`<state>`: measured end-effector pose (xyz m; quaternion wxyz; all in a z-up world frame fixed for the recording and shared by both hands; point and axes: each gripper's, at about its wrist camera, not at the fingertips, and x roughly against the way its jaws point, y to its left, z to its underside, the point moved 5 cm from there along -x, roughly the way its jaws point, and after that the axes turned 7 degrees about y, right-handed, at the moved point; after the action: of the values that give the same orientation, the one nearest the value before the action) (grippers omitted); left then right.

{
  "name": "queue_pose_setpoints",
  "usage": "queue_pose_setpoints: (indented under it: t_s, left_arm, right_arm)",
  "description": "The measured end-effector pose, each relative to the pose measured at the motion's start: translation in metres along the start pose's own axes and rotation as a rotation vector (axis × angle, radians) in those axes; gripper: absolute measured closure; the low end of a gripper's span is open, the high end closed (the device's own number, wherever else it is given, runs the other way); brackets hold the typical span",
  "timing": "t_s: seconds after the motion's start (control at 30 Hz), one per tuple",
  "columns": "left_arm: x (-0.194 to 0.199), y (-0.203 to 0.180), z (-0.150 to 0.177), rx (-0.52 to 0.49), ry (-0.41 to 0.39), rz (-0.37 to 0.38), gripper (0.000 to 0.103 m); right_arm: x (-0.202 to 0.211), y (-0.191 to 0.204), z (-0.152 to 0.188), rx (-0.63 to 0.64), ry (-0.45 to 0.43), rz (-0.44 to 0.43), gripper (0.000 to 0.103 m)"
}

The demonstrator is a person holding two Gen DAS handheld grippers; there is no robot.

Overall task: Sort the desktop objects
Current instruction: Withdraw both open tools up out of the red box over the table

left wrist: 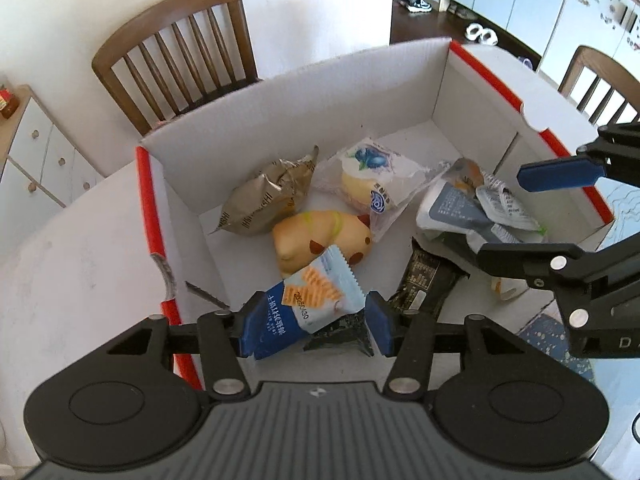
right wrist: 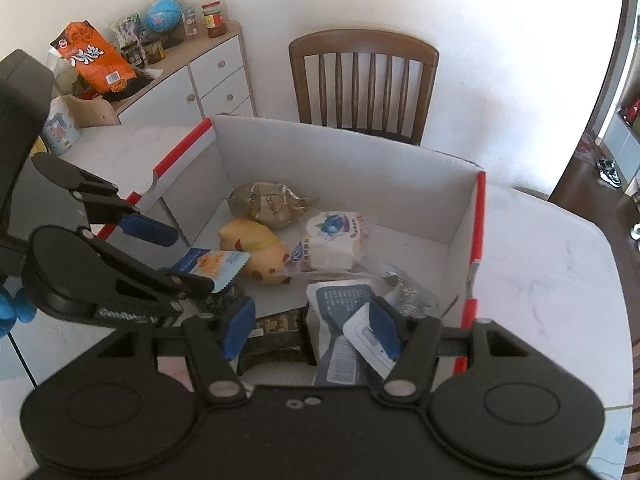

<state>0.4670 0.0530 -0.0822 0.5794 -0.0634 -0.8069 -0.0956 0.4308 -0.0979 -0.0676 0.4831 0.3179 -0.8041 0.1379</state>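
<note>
A white cardboard box (left wrist: 320,92) (right wrist: 340,160) with red edges holds several snacks. My left gripper (left wrist: 314,328) (right wrist: 188,258) hangs over its near corner, jaws apart. A blue-and-white wafer packet (left wrist: 308,300) (right wrist: 212,266) lies loosely between them, leaning on one finger. Beyond it lie a yellow squishy toy (left wrist: 320,240) (right wrist: 260,252), a brown foil bag (left wrist: 264,200) and a blueberry cake packet (left wrist: 368,176). My right gripper (right wrist: 312,330) (left wrist: 502,214) stands open above a grey-blue pouch (right wrist: 340,308), a white sachet (right wrist: 364,336) and a dark packet (right wrist: 276,336), pressing on none.
The box sits on a white table (left wrist: 80,260) (right wrist: 540,260). A wooden chair (left wrist: 180,48) (right wrist: 364,80) stands behind it, and a second chair (left wrist: 600,80) to the right. A white sideboard (right wrist: 192,76) carries an orange bag (right wrist: 96,60) and jars.
</note>
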Motion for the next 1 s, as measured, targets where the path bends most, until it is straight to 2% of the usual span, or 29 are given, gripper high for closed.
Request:
queue_pose_setpoints:
  t_s: [0.57, 0.83, 1.0]
  left_arm:
    - [0.041, -0.005, 0.017, 0.015, -0.069, 0.013, 0.051]
    - [0.056, -0.009, 0.03, 0.017, -0.099, 0.016, 0.039]
    - [0.064, -0.009, 0.037, 0.043, -0.122, 0.012, 0.028]
  right_arm:
    - [0.039, 0.007, 0.01, -0.016, -0.046, 0.019, 0.039]
    - [0.053, 0.006, 0.017, -0.023, -0.075, 0.035, 0.039]
    - [0.063, 0.006, 0.019, -0.038, -0.107, 0.03, 0.031]
